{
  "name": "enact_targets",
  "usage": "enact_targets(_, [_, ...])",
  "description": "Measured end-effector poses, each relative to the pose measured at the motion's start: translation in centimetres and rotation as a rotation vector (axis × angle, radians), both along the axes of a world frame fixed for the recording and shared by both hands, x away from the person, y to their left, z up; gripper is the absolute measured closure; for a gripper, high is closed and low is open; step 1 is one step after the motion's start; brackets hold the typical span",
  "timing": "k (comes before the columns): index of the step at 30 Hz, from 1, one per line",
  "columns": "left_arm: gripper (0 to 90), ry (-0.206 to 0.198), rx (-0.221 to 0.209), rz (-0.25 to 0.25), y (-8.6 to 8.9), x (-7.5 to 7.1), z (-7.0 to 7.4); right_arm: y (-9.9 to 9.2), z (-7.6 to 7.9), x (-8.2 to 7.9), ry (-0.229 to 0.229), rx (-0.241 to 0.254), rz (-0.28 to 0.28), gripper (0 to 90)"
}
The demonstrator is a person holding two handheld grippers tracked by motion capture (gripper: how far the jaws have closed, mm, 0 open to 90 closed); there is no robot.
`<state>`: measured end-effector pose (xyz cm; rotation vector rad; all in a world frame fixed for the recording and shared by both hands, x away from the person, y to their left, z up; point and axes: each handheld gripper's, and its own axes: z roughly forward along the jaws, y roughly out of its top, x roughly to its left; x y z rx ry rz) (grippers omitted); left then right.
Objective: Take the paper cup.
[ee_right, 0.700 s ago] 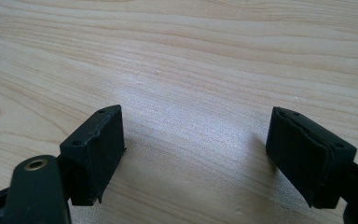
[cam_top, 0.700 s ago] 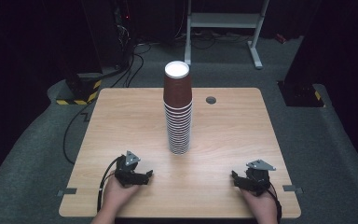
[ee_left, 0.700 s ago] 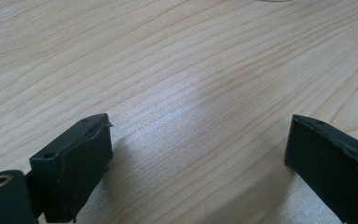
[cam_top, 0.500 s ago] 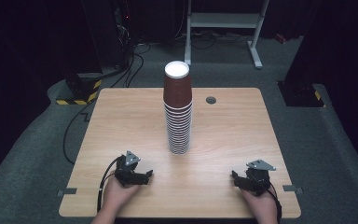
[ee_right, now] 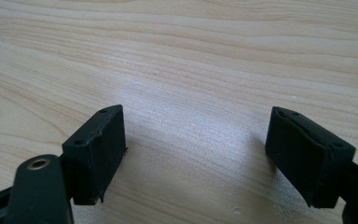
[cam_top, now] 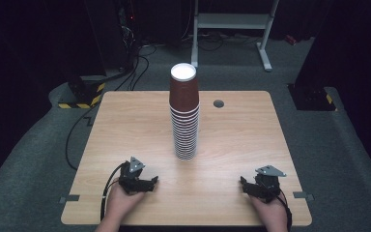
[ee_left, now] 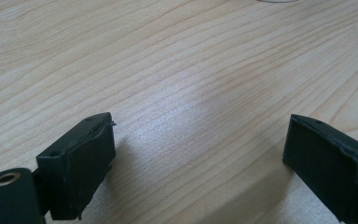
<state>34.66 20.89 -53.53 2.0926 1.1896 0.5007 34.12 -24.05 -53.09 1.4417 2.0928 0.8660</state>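
A tall stack of brown paper cups (cam_top: 185,118) stood upright at centre frame in the high view, on the light wood table (cam_top: 125,125), approx. mid-table and slightly toward the far edge. The top cup showed a white inside at its rim. A small dark round hole (cam_top: 218,103) sat in the tabletop just right of the stack, toward the far edge.

Left gripper (cam_top: 147,183) lay at lower left of the high view, near the table's front edge, held by the person's left hand (cam_top: 118,200); a grey three-cornered plate sat on top and a black cable looped off to its left. In the left gripper view the gripper (ee_left: 198,156) had its jaws spread wide, w/ bare wood grain between them and nothing held.

Right gripper (cam_top: 245,186) lay at lower right of the high view, also near the front edge, held by the right hand (cam_top: 270,210). In the right gripper view the gripper (ee_right: 196,151) likewise had jaws wide apart over bare tabletop, nothing held.

Both grippers sat well apart from the cup stack, one to each side of it. Beyond the table, upper frame: dark floor, cables and a white metal frame (cam_top: 232,21).
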Motion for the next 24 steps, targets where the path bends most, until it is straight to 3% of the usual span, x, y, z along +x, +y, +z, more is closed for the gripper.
enact_targets(5, [15.3, -0.005, 0.003, -0.008, 0.1, -0.1, 0.1, 0.0, 0.0, 0.0, 0.000, 0.000, 0.000, 19.7])
enact_targets(9, [15.7, -0.032, 0.034, -0.008, 0.1, -0.3, 0.6, 0.0, 0.0, 0.0, 0.000, 0.000, 0.005, 19.7])
enact_targets(12, [15.6, -0.061, -0.023, -0.019, 0.4, -0.5, 1.4, 0.0, 0.0, 0.0, 0.000, 0.000, 0.005, 19.7])
enact_targets(21, [15.7, -0.113, -0.027, -0.069, 0.3, -0.9, 1.7, 0.0, 0.0, 0.0, 0.000, -0.001, 0.006, 19.8])
enact_targets(24, [15.6, -0.123, -0.053, -0.075, 0.3, -1.1, 2.0, 0.0, 0.0, 0.0, -0.001, -0.001, 0.009, 19.7])
